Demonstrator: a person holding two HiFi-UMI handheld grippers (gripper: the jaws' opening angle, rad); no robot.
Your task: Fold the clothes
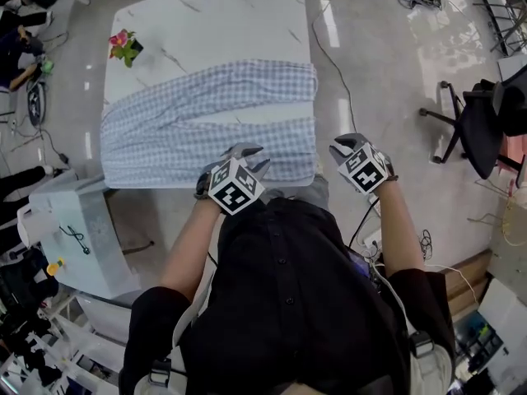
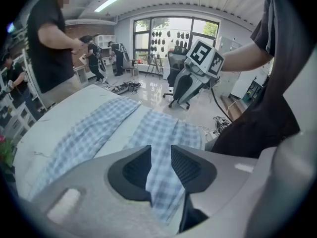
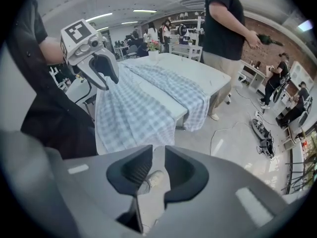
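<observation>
On marble table [image 1: 206, 23], checked cloth [image 1: 214, 113], glossy floor [image 1: 375, 81]

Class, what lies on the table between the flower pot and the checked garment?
Nothing: the head view shows only bare white tabletop between the flower pot and the checked garment.

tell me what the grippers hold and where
Nothing is held. The left gripper is open above the checked cloth, not pressing it; the right gripper is open over the floor.

head view looks steeply down; both nearer gripper views share the checked cloth [image 1: 210, 122].
</observation>
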